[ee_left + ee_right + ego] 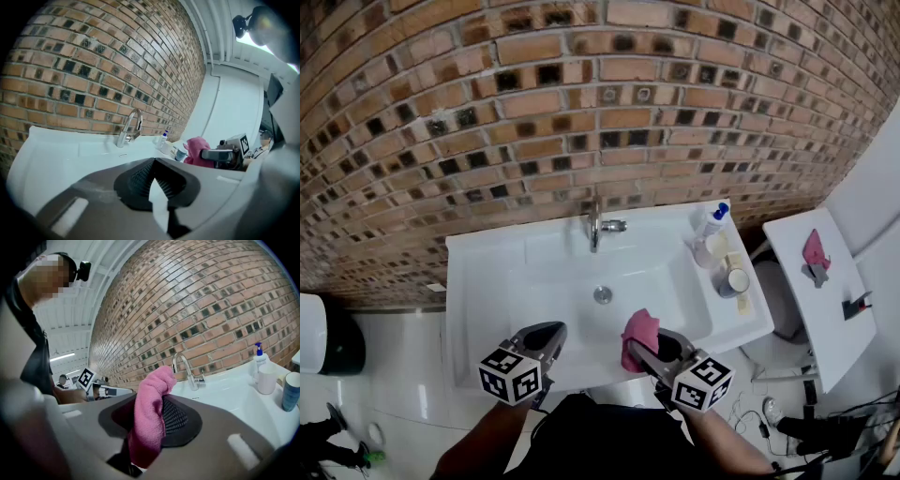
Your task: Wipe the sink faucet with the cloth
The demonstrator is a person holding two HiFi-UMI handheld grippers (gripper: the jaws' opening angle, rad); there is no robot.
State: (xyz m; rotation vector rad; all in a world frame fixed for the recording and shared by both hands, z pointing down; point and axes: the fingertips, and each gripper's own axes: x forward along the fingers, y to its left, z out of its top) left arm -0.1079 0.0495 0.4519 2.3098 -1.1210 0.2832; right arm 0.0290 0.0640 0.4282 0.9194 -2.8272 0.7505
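A brick wall (pixel 581 94) rises behind the white sink (pixel 487 281). At the sink's near edge, the left gripper (pixel 551 330) hovers with its jaws clenched together on nothing. To its right, the right gripper (pixel 645 343) grasps a pink cloth (pixel 639 323), which bunches up above its jaws. The chrome faucet (pixel 596 225) stands at the sink's far side, well apart from the cloth.

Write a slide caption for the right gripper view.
Right gripper clamps a pink cloth, facing the chrome sink faucet.

Head view overhead; both gripper views low, facing faucet (pixel 130 126).
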